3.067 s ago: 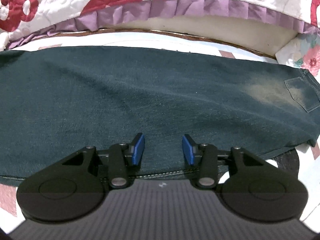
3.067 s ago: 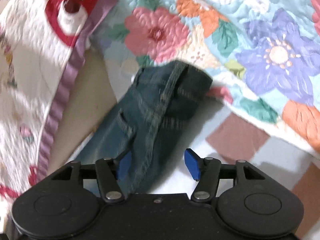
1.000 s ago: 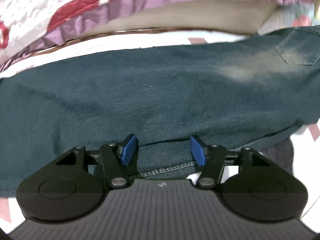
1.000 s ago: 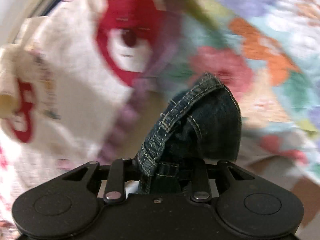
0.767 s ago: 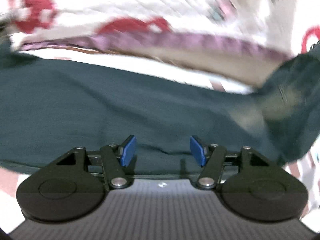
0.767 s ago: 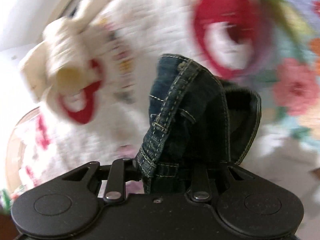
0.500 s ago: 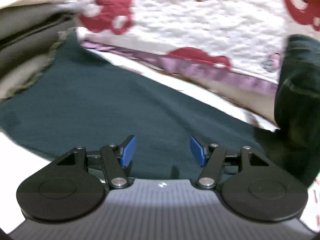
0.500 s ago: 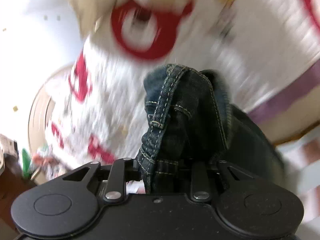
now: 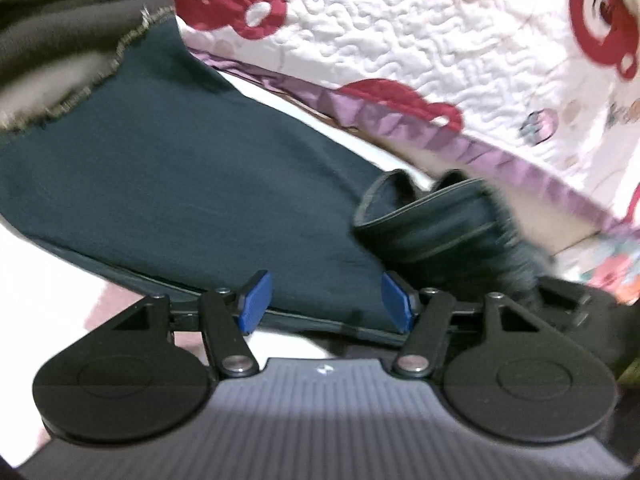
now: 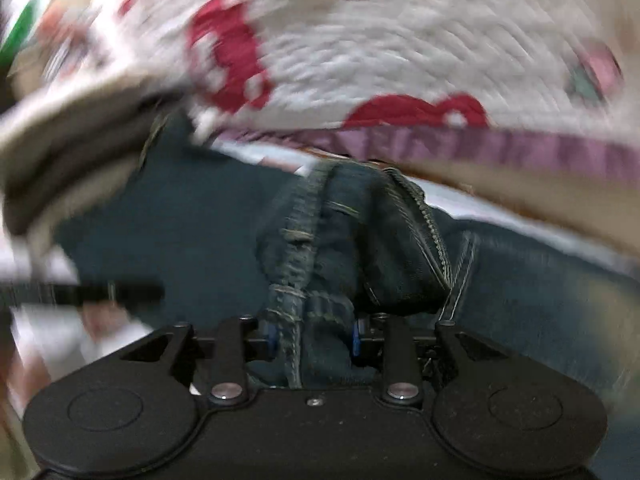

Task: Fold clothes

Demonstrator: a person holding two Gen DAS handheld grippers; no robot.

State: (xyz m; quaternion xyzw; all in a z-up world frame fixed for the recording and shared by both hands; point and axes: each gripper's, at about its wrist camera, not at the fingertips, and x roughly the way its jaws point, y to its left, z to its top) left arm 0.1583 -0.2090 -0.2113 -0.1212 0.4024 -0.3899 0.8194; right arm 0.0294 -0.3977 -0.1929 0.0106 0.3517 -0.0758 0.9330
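Dark blue jeans (image 9: 180, 200) lie flat on the bed, their frayed leg hem (image 9: 116, 56) at the far left. My left gripper (image 9: 324, 300) is open and empty, its blue pads low over the jeans' near edge. My right gripper (image 10: 312, 336) is shut on the bunched waistband (image 10: 316, 240) and holds it over the leg part of the jeans (image 10: 192, 216). In the left wrist view the carried waistband (image 9: 432, 224) and the right gripper's black body (image 9: 568, 300) show at the right.
A white quilt with red shapes and a purple ruffle (image 9: 400, 120) runs along the far side of the jeans. A grey-brown folded cloth (image 9: 52, 28) lies at the far left by the hem. The right wrist view is motion-blurred.
My right gripper closed on the waistband, lifted it, and swung it leftward over the legs, lowering it toward the hem end. My left gripper stayed open and turned to face the leg hem.
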